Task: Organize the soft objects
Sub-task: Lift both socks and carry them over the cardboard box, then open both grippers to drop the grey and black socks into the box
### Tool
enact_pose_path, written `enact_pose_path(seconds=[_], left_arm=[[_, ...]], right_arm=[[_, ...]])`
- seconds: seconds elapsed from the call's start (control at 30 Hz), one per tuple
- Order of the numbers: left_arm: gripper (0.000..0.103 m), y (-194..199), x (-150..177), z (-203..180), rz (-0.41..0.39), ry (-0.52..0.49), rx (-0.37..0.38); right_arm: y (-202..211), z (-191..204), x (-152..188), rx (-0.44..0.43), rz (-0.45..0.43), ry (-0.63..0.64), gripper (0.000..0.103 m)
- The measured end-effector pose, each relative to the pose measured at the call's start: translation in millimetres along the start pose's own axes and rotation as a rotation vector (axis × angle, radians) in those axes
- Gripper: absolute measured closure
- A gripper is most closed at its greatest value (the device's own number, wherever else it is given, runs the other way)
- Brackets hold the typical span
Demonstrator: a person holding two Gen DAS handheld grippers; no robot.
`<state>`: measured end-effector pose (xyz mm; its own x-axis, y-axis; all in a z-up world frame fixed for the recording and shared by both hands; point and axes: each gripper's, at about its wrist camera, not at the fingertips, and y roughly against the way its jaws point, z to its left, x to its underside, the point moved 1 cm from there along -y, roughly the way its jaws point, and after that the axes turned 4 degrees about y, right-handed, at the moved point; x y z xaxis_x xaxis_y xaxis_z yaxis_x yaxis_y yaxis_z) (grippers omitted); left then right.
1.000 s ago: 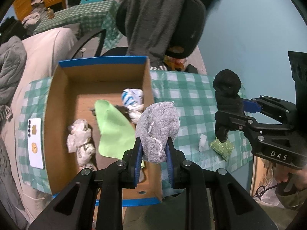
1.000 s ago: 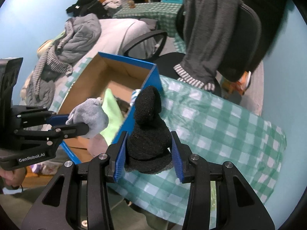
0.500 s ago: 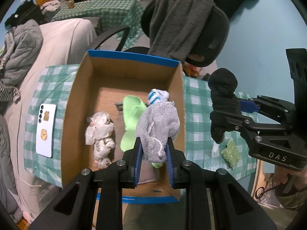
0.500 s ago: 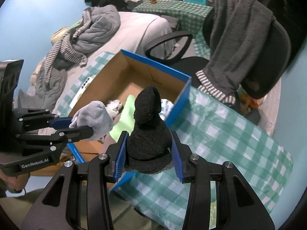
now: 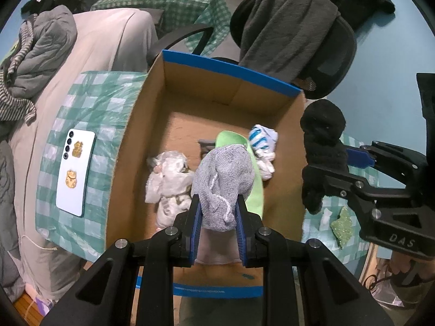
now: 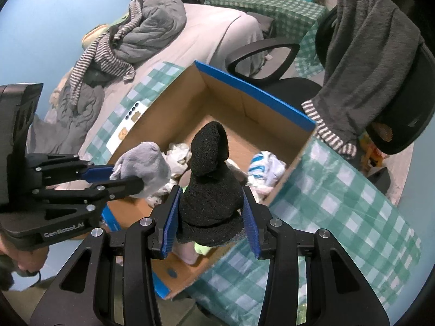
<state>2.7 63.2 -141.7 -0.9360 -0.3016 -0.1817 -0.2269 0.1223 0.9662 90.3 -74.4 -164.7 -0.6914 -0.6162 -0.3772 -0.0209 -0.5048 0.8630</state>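
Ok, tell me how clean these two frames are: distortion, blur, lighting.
Left wrist view: strong fisheye bend with black corners, the cardboard box rim curves; grey sock sharp in the left gripper; dim, even indoor light, no glare. Right wrist view: same barrel warp, the checked tablecloth bows; black sock crisp in the right gripper, far clutter softer.

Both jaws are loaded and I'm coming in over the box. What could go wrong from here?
1. The black sock in the right gripper sits near the cardboard box's right wall; released too soon, it may land on the checked tablecloth.
2. The left gripper and right gripper are close together, so they could bump when lowering.
3. The grey sock could cover the blue-striped sock and green cloth below.
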Motion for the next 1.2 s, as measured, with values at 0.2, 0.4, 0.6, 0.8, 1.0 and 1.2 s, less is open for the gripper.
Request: enact_pose_path(seconds=[0.2,0.4,0.6,0.8,1.0,1.2], left_arm=[[0.080,-11.7,-6.2,10.3,0.014,0.012,-0.018],[0.080,-19.5,-8.5,13.3,0.022,-0.007,-0.039],[0.071,-21.8,-10.4,14.3,0.022,-0.017,-0.058],[0.058,-13.1,-11.1,14.9,0.003,-0.029,-0.057],[0.052,-0.6,-10.6,11.6,-0.014,-0.040,-0.050],[0.051,12.1,-8.6,3.4,-0.031,-0.050,-0.033]], right_arm=[[-18.3,4.8,-4.9,-0.004,0.035,-0.007,0.060],[-29.0,7.6,-8.0,0.002,0.054,-0.019,0.058],[-30.0,5.1,-11.0,0.028,0.048,-0.046,0.057],[-18.5,3.6,-12.4,0.051,0.011,-0.070,0.043],[-5.1,0.4,-9.3,0.083,-0.007,-0.086,0.040],[10.6,-1.6,-2.3,0.109,-0.018,-0.089,0.040]])
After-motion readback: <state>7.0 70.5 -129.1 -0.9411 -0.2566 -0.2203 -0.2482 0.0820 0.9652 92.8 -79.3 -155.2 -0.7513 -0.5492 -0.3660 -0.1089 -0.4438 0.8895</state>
